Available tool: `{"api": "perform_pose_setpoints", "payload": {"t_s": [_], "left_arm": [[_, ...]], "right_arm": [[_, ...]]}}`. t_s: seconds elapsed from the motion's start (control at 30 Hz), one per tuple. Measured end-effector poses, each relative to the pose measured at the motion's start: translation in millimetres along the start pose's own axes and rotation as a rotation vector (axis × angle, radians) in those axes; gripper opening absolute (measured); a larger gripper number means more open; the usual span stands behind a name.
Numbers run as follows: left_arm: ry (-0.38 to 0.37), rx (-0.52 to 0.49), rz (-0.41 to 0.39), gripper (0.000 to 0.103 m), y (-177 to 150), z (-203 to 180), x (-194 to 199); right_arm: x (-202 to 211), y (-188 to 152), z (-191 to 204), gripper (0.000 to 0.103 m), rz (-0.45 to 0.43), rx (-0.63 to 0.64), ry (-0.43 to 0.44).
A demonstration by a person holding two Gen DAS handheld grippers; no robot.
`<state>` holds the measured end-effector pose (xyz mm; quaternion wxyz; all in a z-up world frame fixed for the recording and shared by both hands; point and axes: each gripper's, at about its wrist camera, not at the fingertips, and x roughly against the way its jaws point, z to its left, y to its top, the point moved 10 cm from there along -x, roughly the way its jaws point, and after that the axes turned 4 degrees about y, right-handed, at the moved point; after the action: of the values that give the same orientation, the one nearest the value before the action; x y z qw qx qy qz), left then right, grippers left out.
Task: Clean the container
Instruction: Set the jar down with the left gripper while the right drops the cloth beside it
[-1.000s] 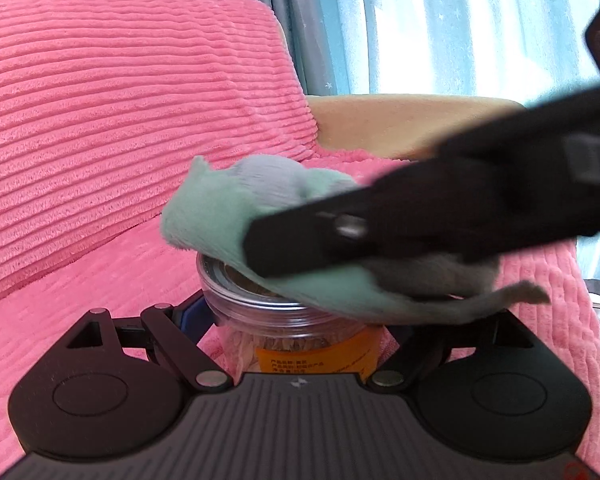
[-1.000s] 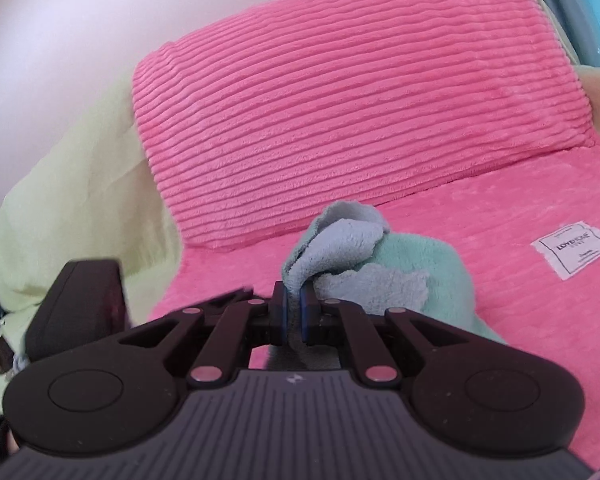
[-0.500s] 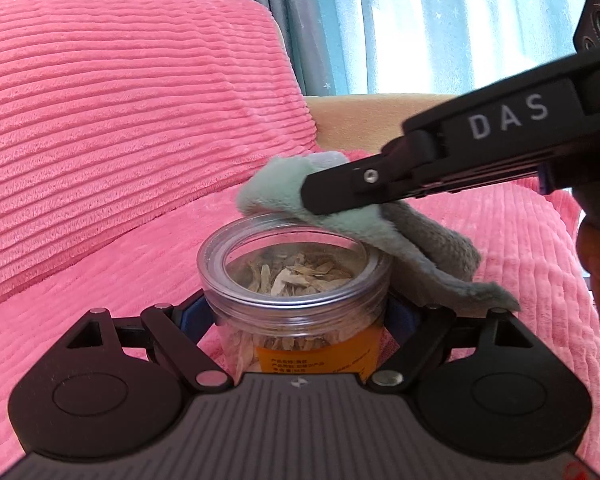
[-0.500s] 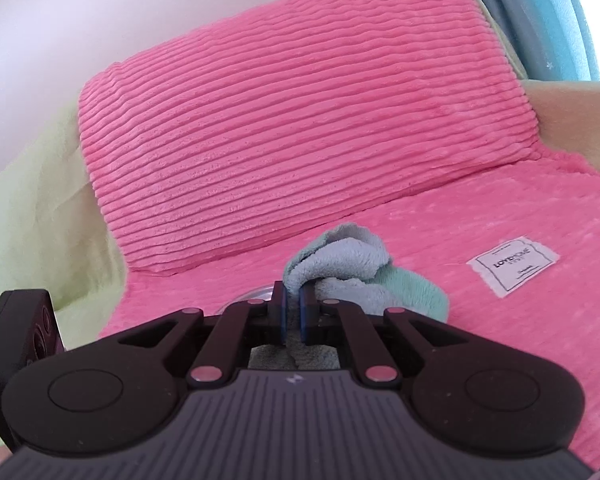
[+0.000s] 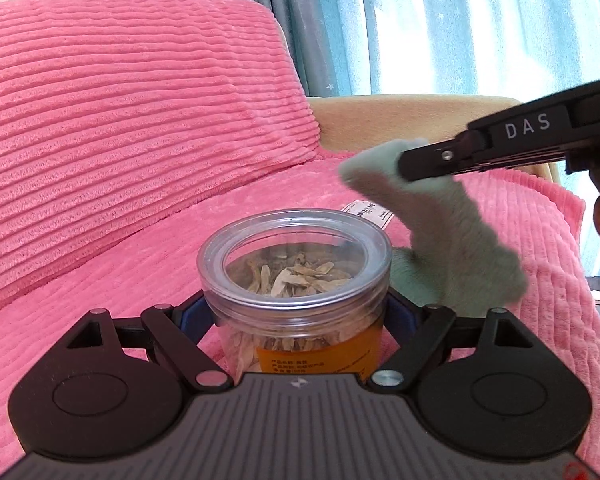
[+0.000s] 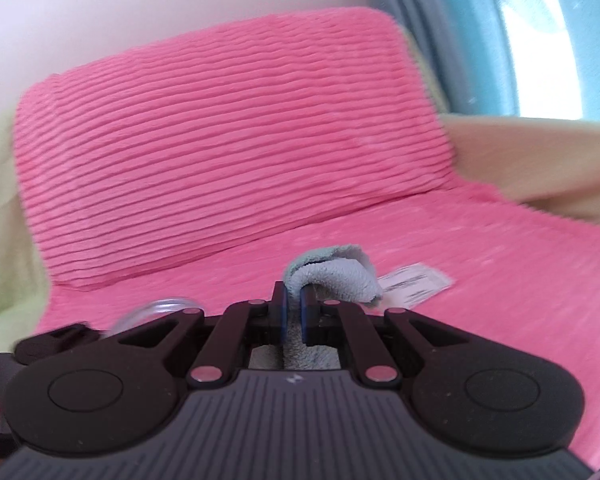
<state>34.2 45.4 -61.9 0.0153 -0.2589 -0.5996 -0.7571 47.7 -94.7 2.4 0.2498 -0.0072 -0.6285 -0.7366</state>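
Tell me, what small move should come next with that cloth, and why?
Probably bring the cloth, pinched in the right gripper, back down against the jar's side. It hangs beside the jar, off the lid, while the left gripper holds the jar steady; the side may be unwiped.

Pink ribbed sofa cover [image 5: 140, 264], white label [image 5: 370, 212]

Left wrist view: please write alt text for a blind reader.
The left gripper clamps a clear plastic jar of dried slices over a pink ribbed sofa cover. The right gripper holds a green-grey cloth beside it.
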Motion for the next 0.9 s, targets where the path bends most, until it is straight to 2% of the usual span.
{"api": "perform_pose_setpoints", "payload": {"t_s": [0.17, 0.23, 0.37, 0.5, 0.77, 0.9], "left_arm": [[0.034, 0.012, -0.001, 0.085, 1.6, 12.1, 0.0], [0.041, 0.033, 0.006, 0.085, 0.2, 17.2, -3.3], [0.044, 0.039, 0.007, 0.086, -0.8, 17.4, -4.7], [0.040, 0.043, 0.008, 0.086, -1.5, 18.2, -5.1], [0.039, 0.047, 0.015, 0.086, -1.8, 18.1, -2.9], [0.041, 0.060, 0.022, 0.087, -1.5, 19.1, -2.2]], "right_arm": [[7.5, 5.2, -17.9, 0.005, -0.029, 0.021, -0.092], [2.7, 0.0, -19.1, 0.005, 0.000, 0.009, -0.078], [-15.0, -23.7, -19.3, 0.005, 0.121, -0.005, -0.046], [-23.0, -49.0, 2.0, 0.005, 0.244, 0.085, 0.038], [-20.9, -67.6, 26.9, 0.006, 0.296, 0.267, 0.023], [-12.0, -66.8, 30.6, 0.007, 0.287, 0.295, 0.020]]}}
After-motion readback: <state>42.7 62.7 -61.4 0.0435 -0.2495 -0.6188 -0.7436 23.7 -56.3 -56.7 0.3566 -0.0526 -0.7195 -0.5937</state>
